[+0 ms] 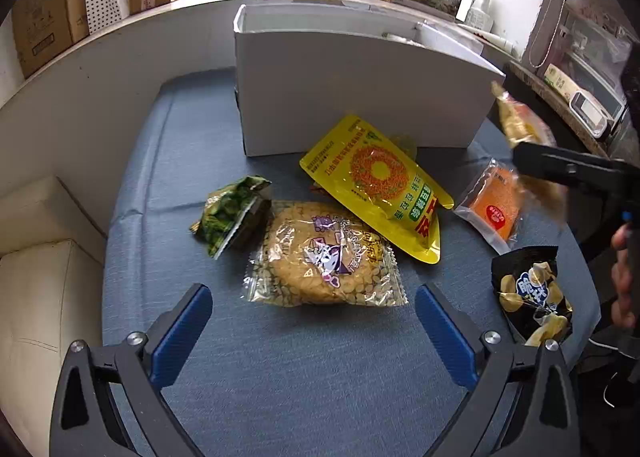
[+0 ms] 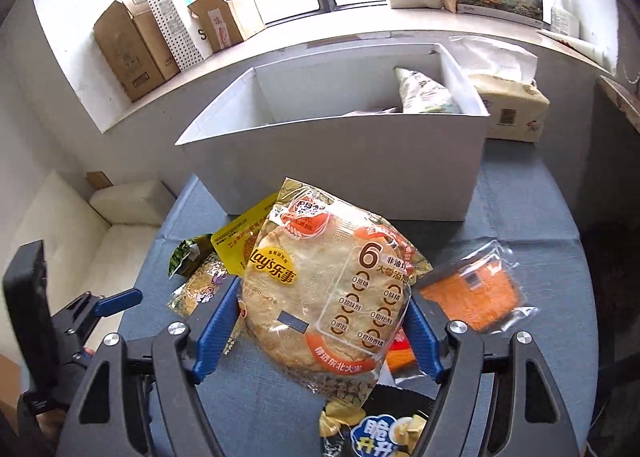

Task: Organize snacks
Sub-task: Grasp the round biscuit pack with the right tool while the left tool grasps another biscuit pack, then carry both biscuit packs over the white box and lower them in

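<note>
My right gripper (image 2: 320, 329) is shut on a round Lay's rice cracker pack (image 2: 320, 289), its blue pads pressing both sides and holding it above the blue cloth. In the left wrist view that right gripper (image 1: 528, 159) hangs at the right with the blurred cracker pack (image 1: 520, 125). My left gripper (image 1: 314, 333) is open and holds nothing, low over the cloth just short of a clear cracker pack (image 1: 324, 257). Around it lie a yellow pouch (image 1: 376, 185), a green pack (image 1: 228, 213), an orange pack (image 1: 496, 205) and a black chips bag (image 1: 532, 293).
A white open box (image 2: 340, 161) stands at the back of the cloth with a pale bag (image 2: 424, 93) in its right end. A tissue pack (image 2: 508, 105) sits behind it. A white cushion (image 1: 40, 257) borders the left. A hand (image 1: 624, 277) is at the right edge.
</note>
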Demonstrator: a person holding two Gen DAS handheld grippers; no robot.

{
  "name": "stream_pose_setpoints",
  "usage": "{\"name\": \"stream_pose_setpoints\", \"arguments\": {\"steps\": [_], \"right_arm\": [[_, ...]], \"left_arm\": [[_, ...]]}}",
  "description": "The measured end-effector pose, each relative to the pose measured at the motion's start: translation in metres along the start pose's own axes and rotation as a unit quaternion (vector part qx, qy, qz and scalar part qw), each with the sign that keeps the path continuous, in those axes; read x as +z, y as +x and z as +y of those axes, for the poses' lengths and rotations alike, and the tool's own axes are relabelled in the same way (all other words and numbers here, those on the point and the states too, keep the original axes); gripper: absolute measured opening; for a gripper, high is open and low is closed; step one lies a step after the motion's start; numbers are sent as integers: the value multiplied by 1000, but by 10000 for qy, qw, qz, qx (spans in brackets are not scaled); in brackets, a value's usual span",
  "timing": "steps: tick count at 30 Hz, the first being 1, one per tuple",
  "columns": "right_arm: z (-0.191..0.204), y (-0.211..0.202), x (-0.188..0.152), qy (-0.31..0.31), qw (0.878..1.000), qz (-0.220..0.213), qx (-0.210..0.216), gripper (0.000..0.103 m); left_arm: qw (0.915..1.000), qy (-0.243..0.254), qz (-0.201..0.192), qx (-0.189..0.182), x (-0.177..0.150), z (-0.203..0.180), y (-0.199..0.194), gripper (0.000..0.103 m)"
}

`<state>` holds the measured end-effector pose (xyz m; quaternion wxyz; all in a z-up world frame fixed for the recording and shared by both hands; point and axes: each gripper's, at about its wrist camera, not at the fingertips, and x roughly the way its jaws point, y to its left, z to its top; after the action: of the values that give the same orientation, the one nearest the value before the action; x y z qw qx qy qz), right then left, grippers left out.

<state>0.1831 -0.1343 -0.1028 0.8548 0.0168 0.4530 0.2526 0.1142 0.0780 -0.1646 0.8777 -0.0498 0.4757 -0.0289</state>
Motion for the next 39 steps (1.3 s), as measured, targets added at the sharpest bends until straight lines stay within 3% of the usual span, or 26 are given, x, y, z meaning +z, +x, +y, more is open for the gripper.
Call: {"name": "stream_pose_setpoints", "arguments": {"steps": [7, 12, 14, 16, 19, 21, 30, 36, 39], "right_arm": [[-20, -18, 0, 222, 9997, -70, 23, 80], [-28, -13, -5, 323, 9995, 0, 56, 80], [-29, -11, -6, 336, 9994, 27, 78, 80], [-29, -12, -8, 322, 9994, 26, 115, 80], [-26, -13, -11, 282, 9994, 21, 174, 80], [-24, -14, -12, 245, 9995, 15, 201, 80], [-9, -20, -11, 27, 9992, -59, 393, 80], [-4, -29, 14, -177, 9983, -302, 463, 80], [-4, -32, 40, -303, 9977, -441, 411, 80]], "left_arm": [[9990, 81, 428, -28, 12, -5, 41, 103], [9988, 228, 434, 41, 20, -7, 52, 103], [9986, 331, 392, 163, 21, -11, 52, 96], [9984, 417, 309, 229, 22, -15, 47, 80], [9991, 340, 234, -25, 19, -16, 35, 79], [9993, 326, 199, 14, 15, -12, 26, 79], [9989, 36, -465, 50, 3, -2, -49, 79], [9938, 211, -1084, -84, 47, -7, -85, 79], [9912, 419, -1256, 43, 79, -13, -90, 79]]}}
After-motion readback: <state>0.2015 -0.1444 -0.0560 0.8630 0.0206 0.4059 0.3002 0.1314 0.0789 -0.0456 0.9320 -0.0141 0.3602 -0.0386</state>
